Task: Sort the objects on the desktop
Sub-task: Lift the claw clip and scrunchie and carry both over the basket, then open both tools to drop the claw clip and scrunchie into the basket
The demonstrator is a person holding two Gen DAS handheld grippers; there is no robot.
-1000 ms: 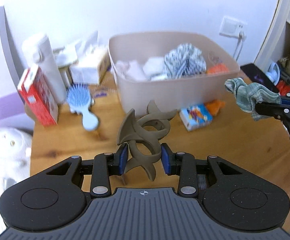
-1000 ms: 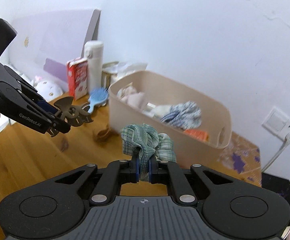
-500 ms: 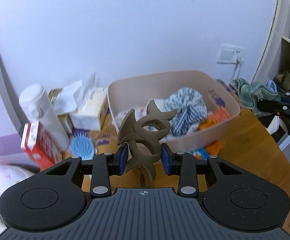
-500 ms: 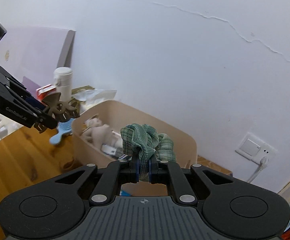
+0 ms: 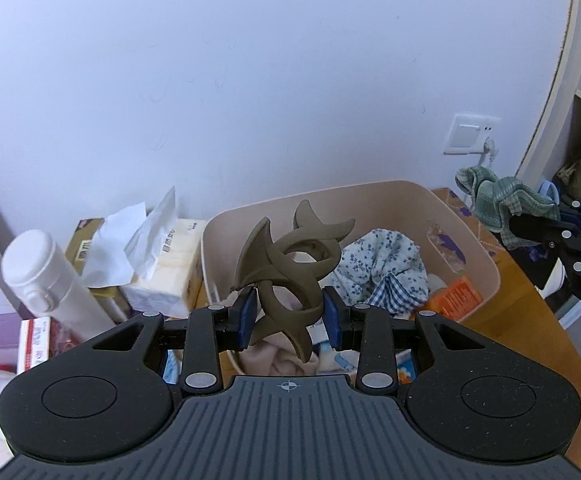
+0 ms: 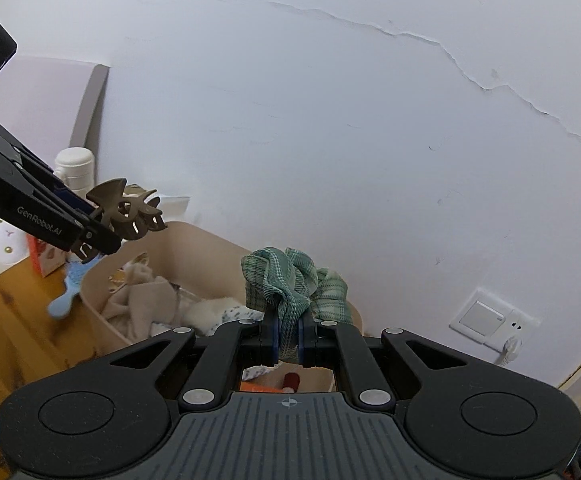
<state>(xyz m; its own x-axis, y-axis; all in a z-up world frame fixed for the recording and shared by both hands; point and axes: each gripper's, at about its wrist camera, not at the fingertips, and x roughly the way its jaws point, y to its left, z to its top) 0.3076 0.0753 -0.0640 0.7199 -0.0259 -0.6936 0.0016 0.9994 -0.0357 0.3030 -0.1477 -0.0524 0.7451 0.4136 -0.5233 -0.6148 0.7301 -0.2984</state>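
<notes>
My left gripper (image 5: 289, 317) is shut on a brown hair claw clip (image 5: 290, 264) and holds it above the near left part of the beige storage bin (image 5: 478, 256). The clip also shows in the right wrist view (image 6: 126, 212). My right gripper (image 6: 288, 334) is shut on a green checked cloth (image 6: 294, 284) and holds it above the bin's (image 6: 218, 246) right end. The cloth also shows in the left wrist view (image 5: 498, 204). The bin holds a blue floral cloth (image 5: 382, 264), beige fabric and an orange packet (image 5: 452, 300).
A white bottle (image 5: 46, 280), a tissue pack (image 5: 162, 256) and a red and white carton (image 5: 34, 344) stand left of the bin. A blue hairbrush (image 6: 68, 290) lies on the wooden table (image 6: 10, 320). A wall socket (image 5: 470, 134) is behind. Shelves stand at the right.
Both grippers have risen and moved forward over the bin, each keeping its object. The bin now lies right below them and the views tilt toward the wall.
</notes>
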